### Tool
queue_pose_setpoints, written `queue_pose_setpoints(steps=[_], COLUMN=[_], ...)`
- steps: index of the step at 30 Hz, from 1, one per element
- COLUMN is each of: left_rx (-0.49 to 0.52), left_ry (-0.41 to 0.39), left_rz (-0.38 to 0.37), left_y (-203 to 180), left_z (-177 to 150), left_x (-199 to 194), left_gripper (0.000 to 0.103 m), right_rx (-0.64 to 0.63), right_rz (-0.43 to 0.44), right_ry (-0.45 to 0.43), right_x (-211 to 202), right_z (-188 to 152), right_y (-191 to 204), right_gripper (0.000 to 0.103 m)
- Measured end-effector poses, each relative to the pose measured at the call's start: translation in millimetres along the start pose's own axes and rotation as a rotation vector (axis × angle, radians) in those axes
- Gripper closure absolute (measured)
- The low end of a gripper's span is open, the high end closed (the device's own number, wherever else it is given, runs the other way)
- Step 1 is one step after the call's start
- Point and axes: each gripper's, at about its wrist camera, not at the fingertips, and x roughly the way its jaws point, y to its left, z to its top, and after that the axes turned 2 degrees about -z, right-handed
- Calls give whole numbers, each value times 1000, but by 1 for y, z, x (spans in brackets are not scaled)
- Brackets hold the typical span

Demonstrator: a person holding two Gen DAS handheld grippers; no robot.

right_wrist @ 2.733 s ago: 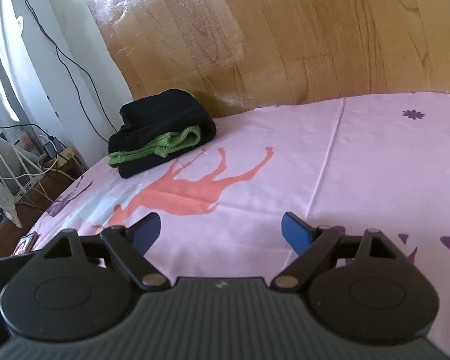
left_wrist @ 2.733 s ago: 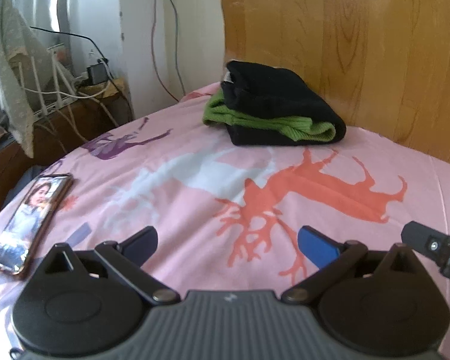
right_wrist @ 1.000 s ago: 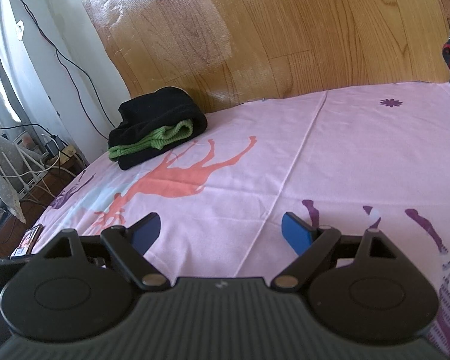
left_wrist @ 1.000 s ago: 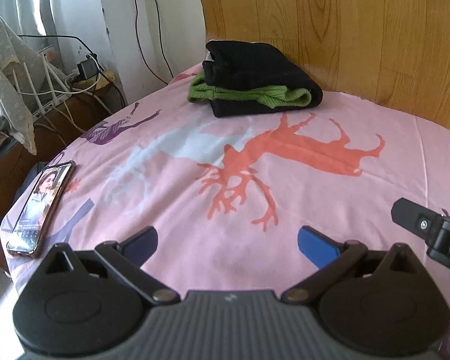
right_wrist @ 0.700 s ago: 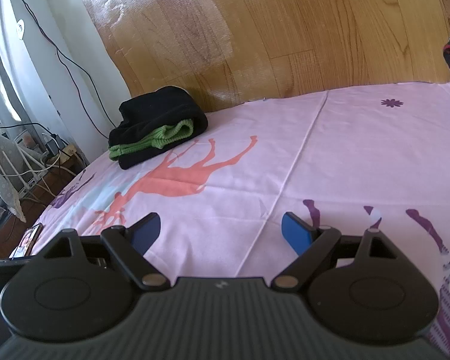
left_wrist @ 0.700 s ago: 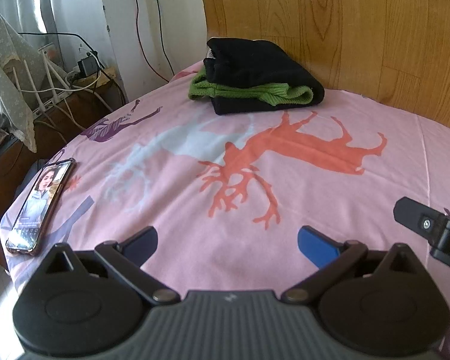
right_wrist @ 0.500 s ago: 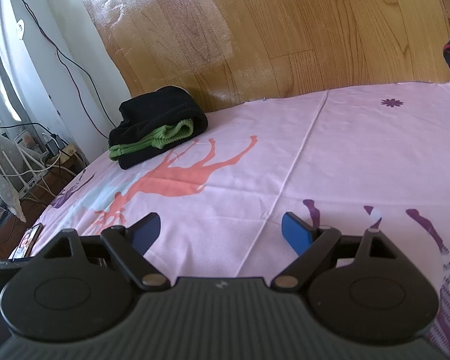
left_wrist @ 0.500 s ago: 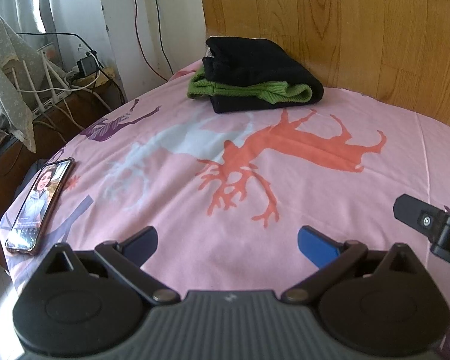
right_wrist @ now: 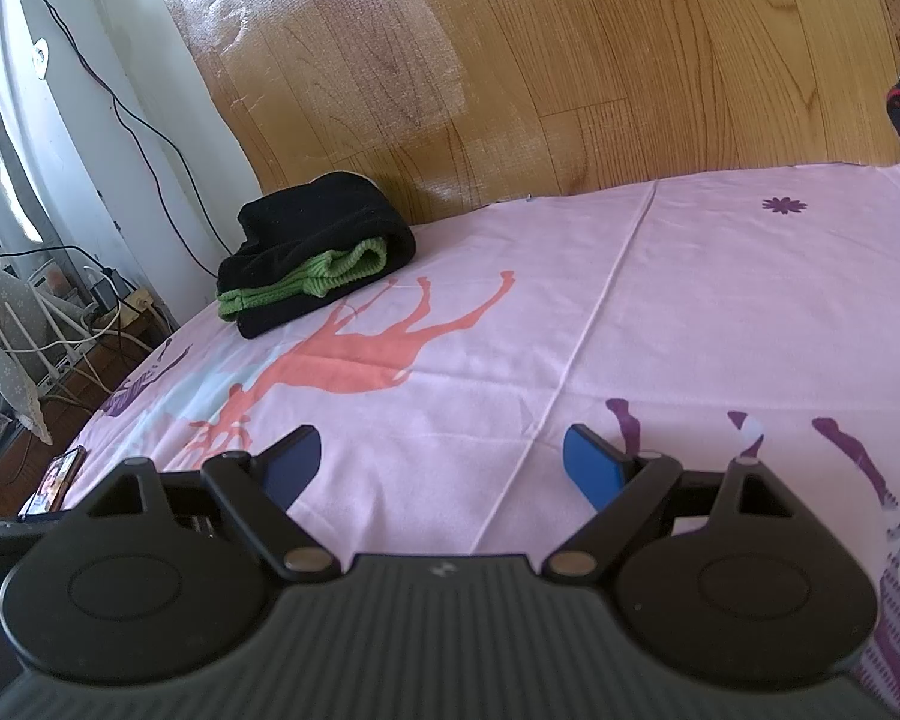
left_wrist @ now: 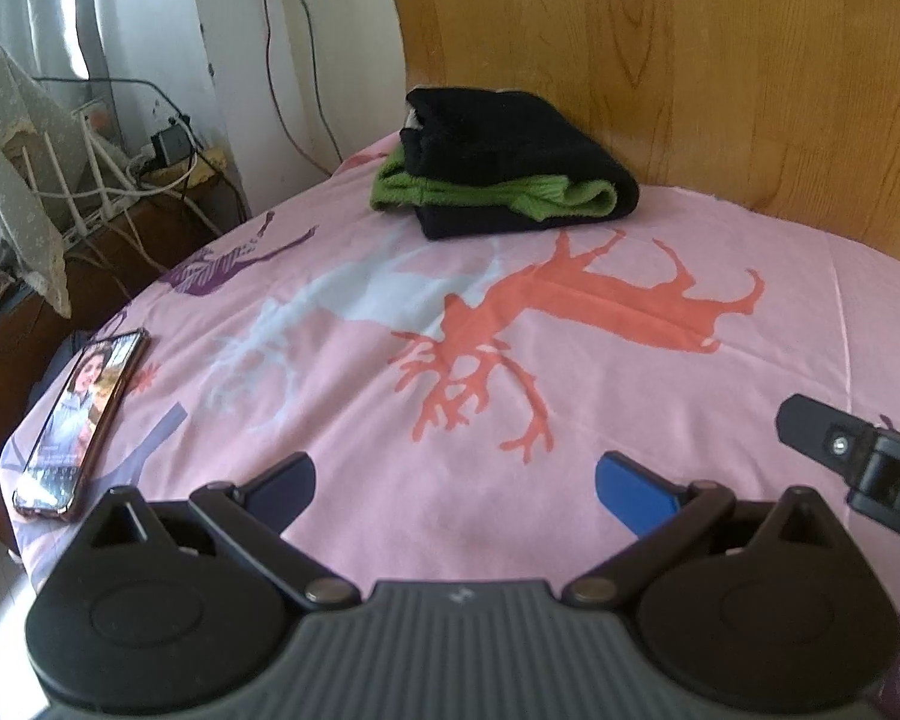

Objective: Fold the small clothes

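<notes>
Both the left gripper [left_wrist: 453,480] and the right gripper [right_wrist: 441,459] have their fingers wide and empty above the pink bed sheet [left_wrist: 630,390], while the folded black and green clothes [left_wrist: 510,165] lie far, near the wooden headboard [left_wrist: 720,60].

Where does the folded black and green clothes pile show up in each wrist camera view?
Left wrist: folded pile upper centre, against the wooden headboard.
Right wrist: folded pile upper left, below the same headboard.
Shared landmark: orange deer print on the sheet just in front of the pile.
</notes>
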Motion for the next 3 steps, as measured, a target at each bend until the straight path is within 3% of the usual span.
queue_pose_setpoints(steps=[3], left_rx=[23], left_ry=[-9], left_rz=[-15], left_y=[-5], left_z=[2], left_x=[-2], left_gripper=[0], right_rx=[-1], right_rz=[0], right_ry=[-2], right_x=[0], right_z=[0], right_y=[0], right_gripper=[13])
